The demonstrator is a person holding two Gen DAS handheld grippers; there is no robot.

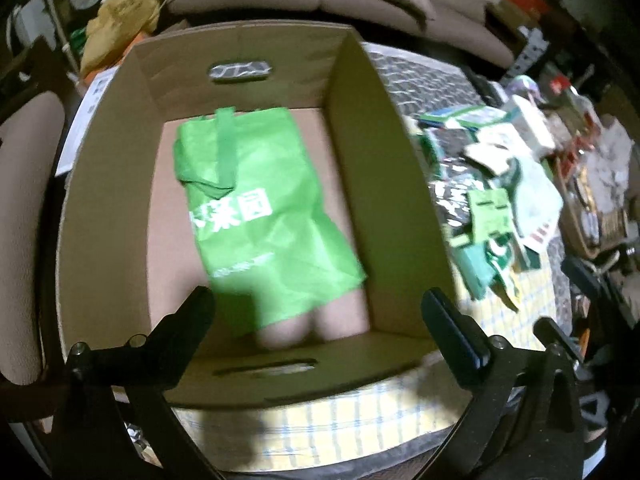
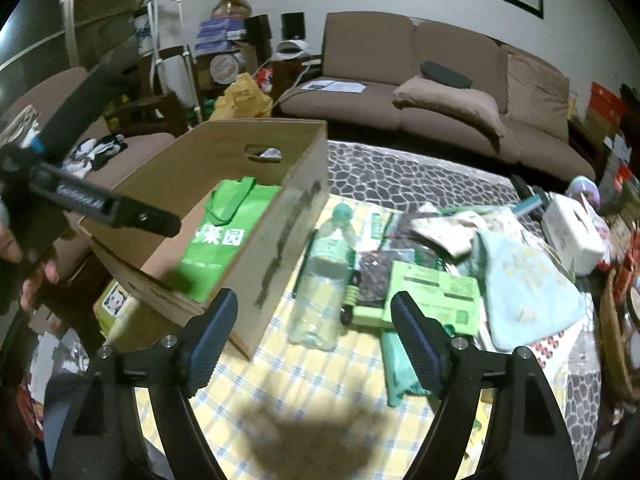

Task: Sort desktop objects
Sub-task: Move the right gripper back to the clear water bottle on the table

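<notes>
A bright green fabric tote bag with white printed characters (image 1: 256,212) lies flat on the floor of an open brown cardboard box with cut-out handle slots (image 1: 396,184), its handles toward the far wall. The box stands on a yellow-and-white checked tablecloth (image 2: 320,376), at the left of the table.

The left gripper (image 1: 320,312) hangs over the near edge of the box, fingers spread wide and holding nothing. The right gripper (image 2: 312,332) hovers above the cloth just right of the box, likewise released and empty.

Just right of the box, a clear plastic water bottle with a green cap (image 2: 320,280) lies on the cloth. Beside it rests a flat light-green printed carton (image 2: 432,300), then a pale blue cloth (image 2: 524,292) and a white box (image 2: 572,232) farther right. A brown cushioned sofa (image 2: 440,92) lines the far wall.
</notes>
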